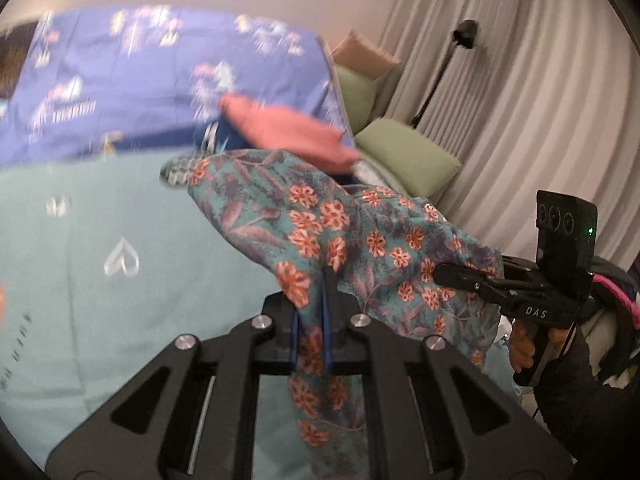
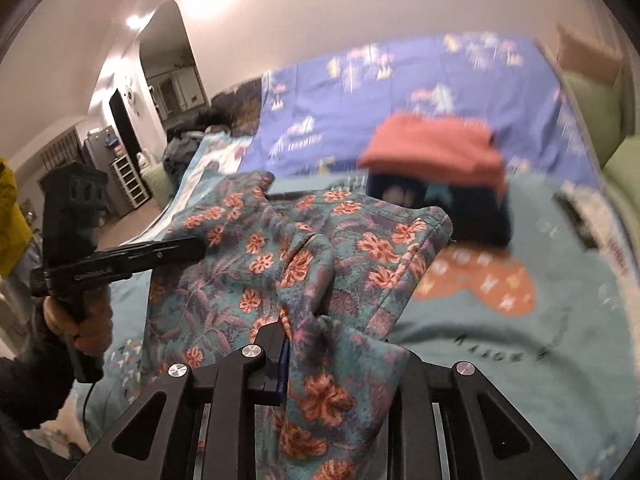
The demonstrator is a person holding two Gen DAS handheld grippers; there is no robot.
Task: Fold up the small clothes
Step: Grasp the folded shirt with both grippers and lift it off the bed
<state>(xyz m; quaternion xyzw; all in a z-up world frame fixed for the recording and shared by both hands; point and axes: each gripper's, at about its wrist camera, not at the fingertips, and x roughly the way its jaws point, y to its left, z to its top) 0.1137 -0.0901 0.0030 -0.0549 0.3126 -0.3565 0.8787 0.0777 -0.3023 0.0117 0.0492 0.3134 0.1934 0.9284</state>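
A teal garment with orange flowers (image 1: 352, 232) hangs between both grippers above the teal bed sheet (image 1: 120, 280). My left gripper (image 1: 316, 280) is shut on one edge of it; cloth hangs down between the jaws. My right gripper (image 2: 296, 320) is shut on the other edge, with cloth draped over its fingers. The garment also shows in the right wrist view (image 2: 280, 248). Each gripper shows in the other's view: the right one (image 1: 444, 272) at the garment's right, the left one (image 2: 196, 246) at its left.
A folded pink garment (image 2: 436, 148) lies on a dark blue one (image 2: 440, 208) at the far side of the bed, before a purple patterned blanket (image 2: 380, 92). Green cushions (image 1: 408, 156) and a curtain (image 1: 520, 120) stand to the right. A doorway (image 2: 172, 76) lies far left.
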